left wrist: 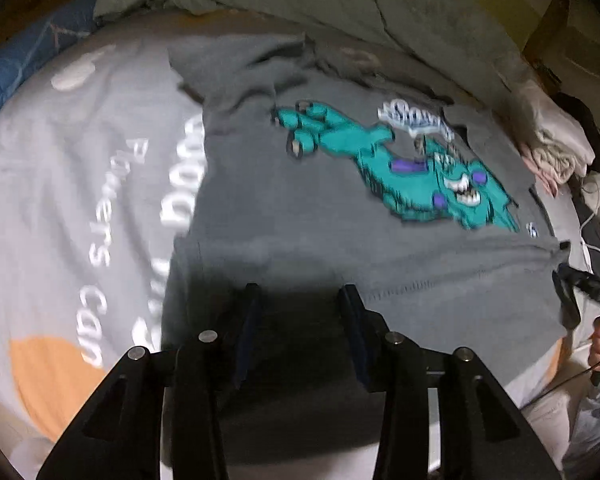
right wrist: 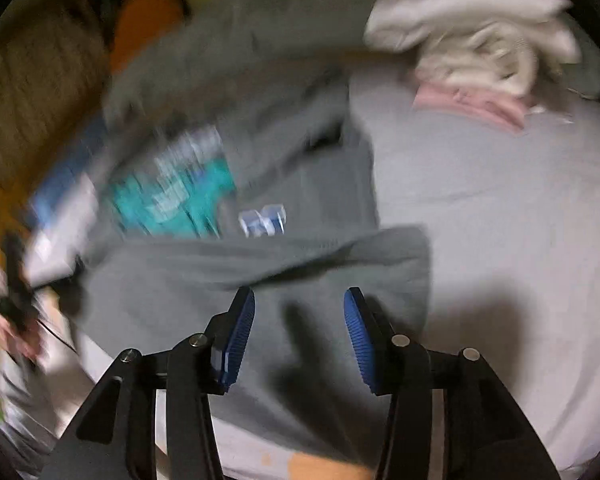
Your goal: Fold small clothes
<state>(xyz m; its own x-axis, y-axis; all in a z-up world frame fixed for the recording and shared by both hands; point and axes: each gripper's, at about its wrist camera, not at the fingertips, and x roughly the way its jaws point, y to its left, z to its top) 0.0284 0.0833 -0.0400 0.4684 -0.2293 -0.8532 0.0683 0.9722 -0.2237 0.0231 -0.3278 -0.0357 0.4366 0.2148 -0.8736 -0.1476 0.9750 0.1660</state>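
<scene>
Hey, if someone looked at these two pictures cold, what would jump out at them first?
The teal cartoon monster print on the dark grey T-shirt, spread flat mid-frame on the pale grey printed bedsheet. In the right wrist view, a crumpled pile of white and pink clothes sits at upper right.

T-shirt (left wrist: 308, 208) lies spread on the bed sheet (left wrist: 60, 208), its near hem folded up over the body. Left gripper (left wrist: 300, 300) hangs above the near hem at the shirt's left part, right gripper (right wrist: 300, 304) above the near hem toward its right corner; nothing between either pair of fingers. Rumpled blanket (left wrist: 340, 12) lies behind the shirt; pile of clothes (right wrist: 480, 40) sits on the sheet beyond its right side.
</scene>
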